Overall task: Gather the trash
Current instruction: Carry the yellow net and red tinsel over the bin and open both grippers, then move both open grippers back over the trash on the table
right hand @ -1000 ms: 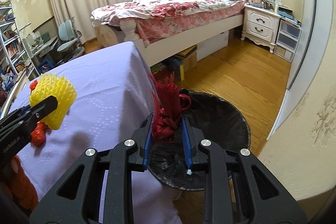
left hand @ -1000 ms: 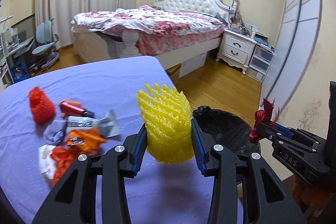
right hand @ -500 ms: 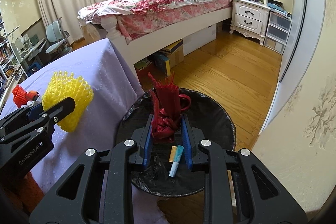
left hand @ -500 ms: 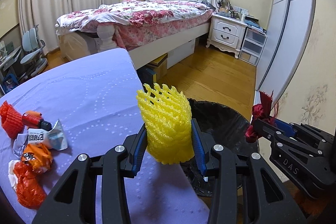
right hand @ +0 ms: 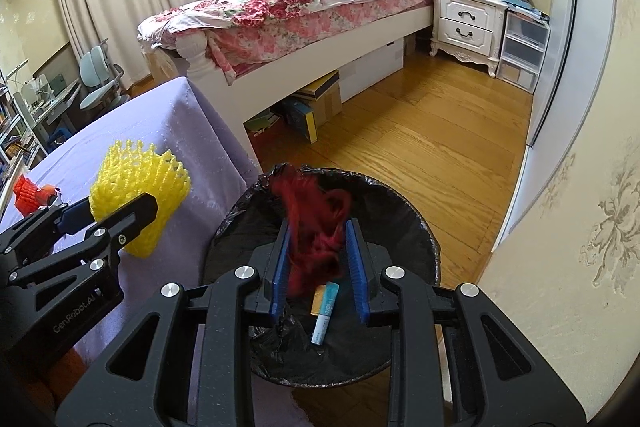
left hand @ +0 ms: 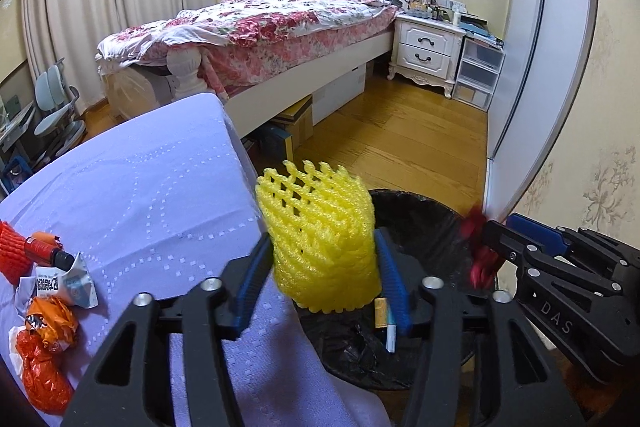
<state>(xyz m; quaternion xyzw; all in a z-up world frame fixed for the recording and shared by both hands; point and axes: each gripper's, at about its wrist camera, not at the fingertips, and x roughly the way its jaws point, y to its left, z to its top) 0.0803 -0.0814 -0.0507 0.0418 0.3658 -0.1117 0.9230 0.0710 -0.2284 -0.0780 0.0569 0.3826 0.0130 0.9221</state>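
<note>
Both fingers have just been opening: your left gripper [left hand: 324, 287] loosens on the yellow net [left hand: 320, 243] at the bin [right hand: 400, 203] rim; move further over. The right gripper [right hand: 318, 267] is freeing the red net [right hand: 316, 227].

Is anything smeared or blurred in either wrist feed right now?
Right wrist view: the red mesh between the open fingers is motion-smeared; the bin stays sharp. Left wrist view: the yellow foam net is slightly soft, the red mesh blurred; both views bend at the edges.
</note>
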